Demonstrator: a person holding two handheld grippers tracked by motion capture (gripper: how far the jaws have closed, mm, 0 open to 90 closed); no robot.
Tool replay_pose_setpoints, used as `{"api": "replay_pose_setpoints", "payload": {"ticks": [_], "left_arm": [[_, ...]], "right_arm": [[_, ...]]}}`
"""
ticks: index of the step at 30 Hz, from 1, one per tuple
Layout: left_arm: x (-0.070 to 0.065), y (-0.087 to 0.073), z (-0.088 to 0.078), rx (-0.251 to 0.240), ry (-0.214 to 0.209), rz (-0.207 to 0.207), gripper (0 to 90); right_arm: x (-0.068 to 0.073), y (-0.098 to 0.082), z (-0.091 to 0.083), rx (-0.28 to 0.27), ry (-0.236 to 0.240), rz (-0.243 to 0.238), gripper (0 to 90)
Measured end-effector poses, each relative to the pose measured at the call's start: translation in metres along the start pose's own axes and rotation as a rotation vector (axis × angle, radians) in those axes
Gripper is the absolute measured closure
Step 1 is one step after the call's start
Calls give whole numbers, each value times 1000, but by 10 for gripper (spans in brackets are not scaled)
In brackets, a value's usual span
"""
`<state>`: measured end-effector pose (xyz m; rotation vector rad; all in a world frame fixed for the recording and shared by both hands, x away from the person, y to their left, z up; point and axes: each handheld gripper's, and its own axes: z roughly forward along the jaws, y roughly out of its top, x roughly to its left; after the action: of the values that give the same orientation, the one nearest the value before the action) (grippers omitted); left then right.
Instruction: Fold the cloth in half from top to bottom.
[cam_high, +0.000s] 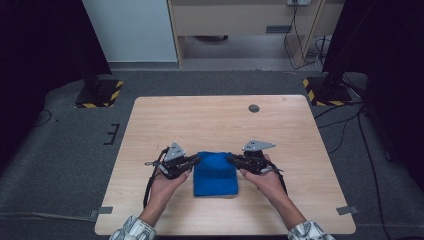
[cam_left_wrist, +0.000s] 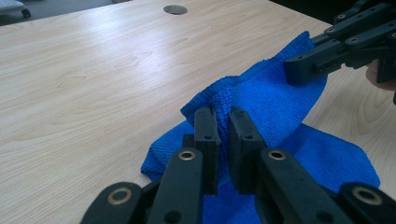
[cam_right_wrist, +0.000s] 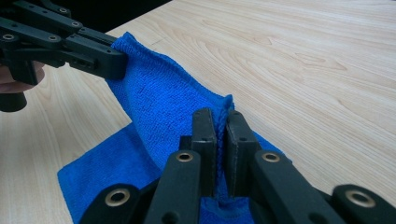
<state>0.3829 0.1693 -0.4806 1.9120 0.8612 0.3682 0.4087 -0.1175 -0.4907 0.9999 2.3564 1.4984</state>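
Blue cloth (cam_high: 215, 173) hangs pinched by its two far corners between the left gripper (cam_high: 196, 161) and right gripper (cam_high: 231, 159), low over the bench (cam_high: 210, 120); I'd keep both pinches level and the edge taut while folding.

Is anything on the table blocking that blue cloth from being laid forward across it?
Nothing visible. Both grippers, left and right, already pinch the blue cloth, and the table beyond it is bare wood.
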Motion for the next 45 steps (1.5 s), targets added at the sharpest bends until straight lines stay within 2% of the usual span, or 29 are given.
{"api": "replay_pose_setpoints", "payload": {"ticks": [8,11,14,18,23,27,29,35,45], "left_arm": [[-2,-2,-4,3,-4,5,823],[-3,-7,-3,8,-2,-9,777],[-3,-9,-4,3,-1,-32,672],[-5,-9,-6,-8,2,-52,447],[-1,-8,-10,-48,13,-83,314],[7,-8,-15,-78,53,-87,283],[12,-10,-16,-89,78,-103,275],[22,-15,-18,-84,123,-127,270],[24,-19,-17,-70,142,-129,269]], "right_arm": [[4,-2,-3,-9,13,0,846],[5,-7,-2,-1,15,-3,846],[5,-10,-1,3,18,1,847],[6,-11,0,7,21,2,850],[9,-12,1,17,27,-2,850],[11,-18,-1,19,37,-4,849],[11,-20,-3,19,41,2,848],[12,-25,-6,25,52,5,839],[19,-31,-7,46,73,-11,798]]}}
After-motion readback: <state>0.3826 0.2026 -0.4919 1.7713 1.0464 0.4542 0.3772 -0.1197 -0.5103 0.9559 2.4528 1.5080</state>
